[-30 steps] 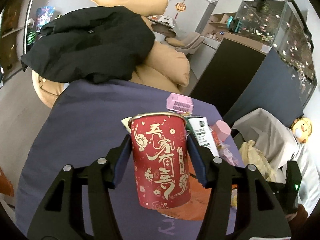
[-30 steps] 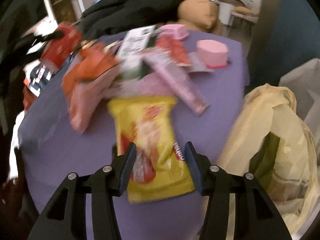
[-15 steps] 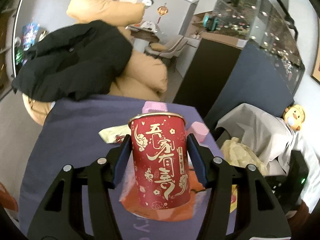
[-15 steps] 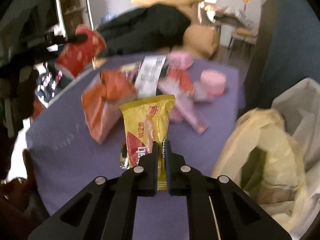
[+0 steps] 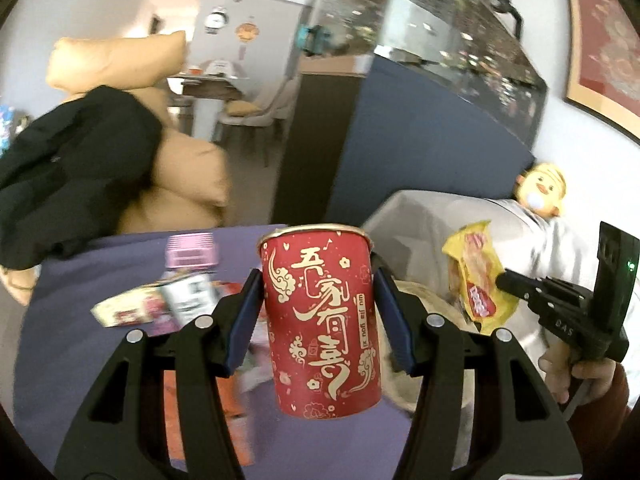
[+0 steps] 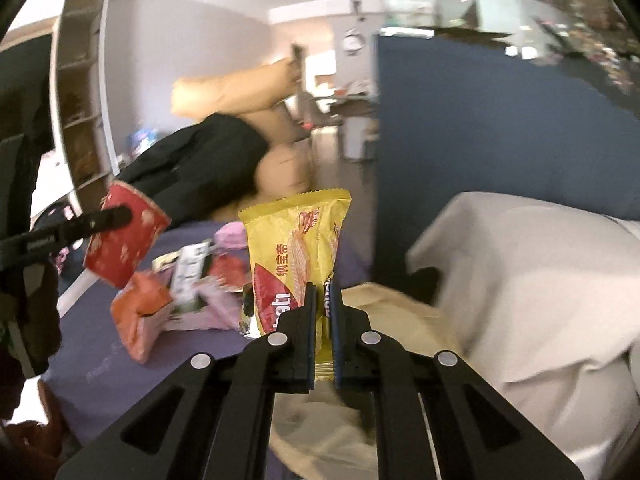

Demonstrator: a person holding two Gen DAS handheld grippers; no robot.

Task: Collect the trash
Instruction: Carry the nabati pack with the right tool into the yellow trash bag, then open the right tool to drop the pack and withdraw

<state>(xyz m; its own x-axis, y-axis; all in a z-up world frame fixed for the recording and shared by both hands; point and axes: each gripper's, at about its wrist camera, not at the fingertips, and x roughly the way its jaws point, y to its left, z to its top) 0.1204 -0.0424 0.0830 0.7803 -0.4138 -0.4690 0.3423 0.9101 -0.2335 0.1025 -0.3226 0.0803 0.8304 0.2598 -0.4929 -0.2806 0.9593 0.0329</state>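
Cup: red paper cup, upright, rim up — clamped between the left gripper's pads, held above the purple table.
Wrapper: yellow snack packet, long axis vertical — its lower end pinched in the right gripper, above a cream bag.

The wrappers on the purple worktop are smeared by motion, their print unreadable. The red cup hides whatever lies behind it, and the yellow packet (its lower end pinched out of sight between the jaws) covers part of the pile. The beige bag is blurred, its opening impossible to make out.
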